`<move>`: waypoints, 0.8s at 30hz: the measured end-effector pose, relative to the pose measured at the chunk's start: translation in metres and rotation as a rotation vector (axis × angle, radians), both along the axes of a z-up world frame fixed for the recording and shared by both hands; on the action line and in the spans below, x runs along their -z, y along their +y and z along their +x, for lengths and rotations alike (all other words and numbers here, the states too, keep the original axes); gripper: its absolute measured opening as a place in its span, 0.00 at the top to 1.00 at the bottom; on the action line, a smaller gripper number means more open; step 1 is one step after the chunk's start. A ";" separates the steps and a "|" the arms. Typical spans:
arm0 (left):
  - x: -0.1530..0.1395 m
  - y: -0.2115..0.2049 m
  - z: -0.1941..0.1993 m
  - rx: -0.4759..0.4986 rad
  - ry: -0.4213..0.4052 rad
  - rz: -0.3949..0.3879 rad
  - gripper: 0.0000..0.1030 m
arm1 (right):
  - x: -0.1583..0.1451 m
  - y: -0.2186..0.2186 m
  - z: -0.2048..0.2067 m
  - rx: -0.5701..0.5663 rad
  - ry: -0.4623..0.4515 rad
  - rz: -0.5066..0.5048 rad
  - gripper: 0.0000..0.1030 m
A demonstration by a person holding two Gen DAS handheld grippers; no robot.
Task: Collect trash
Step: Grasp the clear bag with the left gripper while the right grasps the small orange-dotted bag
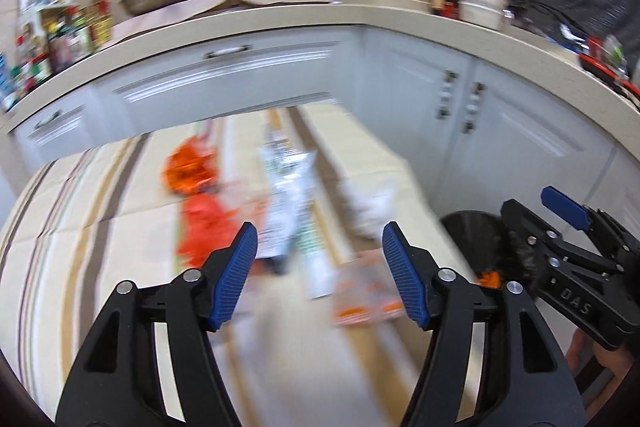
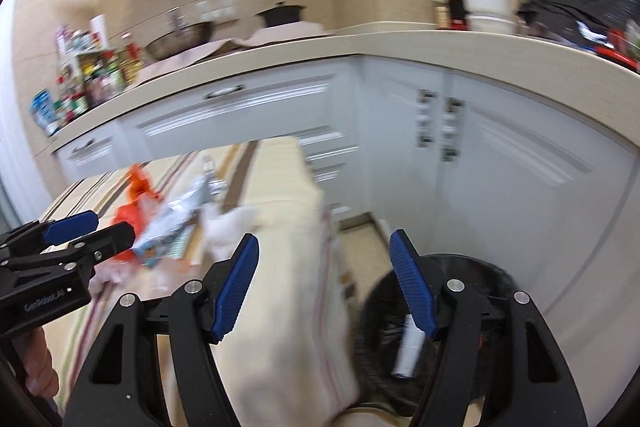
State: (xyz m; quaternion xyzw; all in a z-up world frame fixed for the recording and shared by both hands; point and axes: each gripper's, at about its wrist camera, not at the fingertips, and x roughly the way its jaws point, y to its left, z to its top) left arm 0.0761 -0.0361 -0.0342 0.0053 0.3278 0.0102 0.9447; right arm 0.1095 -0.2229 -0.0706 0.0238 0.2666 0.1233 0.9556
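My left gripper [image 1: 318, 247] stands wide and empty above the striped desk [image 1: 100, 227], where the trash lies: an orange wrapper [image 1: 192, 171], a white-green packet [image 1: 288, 187] and crumpled white paper [image 1: 372, 207]. My right gripper [image 2: 324, 259] also gapes, nothing in it, over the desk's edge beside the black bin [image 2: 472, 267], which has a white piece [image 2: 408, 351] inside.

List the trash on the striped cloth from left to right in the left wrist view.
Orange wrapper → silver-white snack bag → crumpled white tissue. The clear wrapper with orange print lies nearer and overlaps them, so it is left out.
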 end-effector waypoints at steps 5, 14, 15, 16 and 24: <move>0.004 0.049 -0.018 -0.104 0.010 -0.006 0.36 | 0.004 0.039 -0.001 -0.090 0.016 -0.023 0.35; 0.015 0.109 -0.036 -0.217 0.034 -0.029 0.36 | 0.017 0.084 0.000 -0.184 0.081 -0.068 0.33; 0.017 0.114 -0.037 -0.221 0.039 -0.033 0.35 | 0.019 0.088 0.001 -0.187 0.093 -0.076 0.33; 0.019 0.117 -0.038 -0.223 0.043 -0.037 0.35 | 0.021 0.091 0.003 -0.188 0.107 -0.086 0.33; 0.028 0.126 -0.043 -0.199 0.058 -0.080 0.29 | 0.036 0.102 0.015 -0.206 0.225 -0.132 0.33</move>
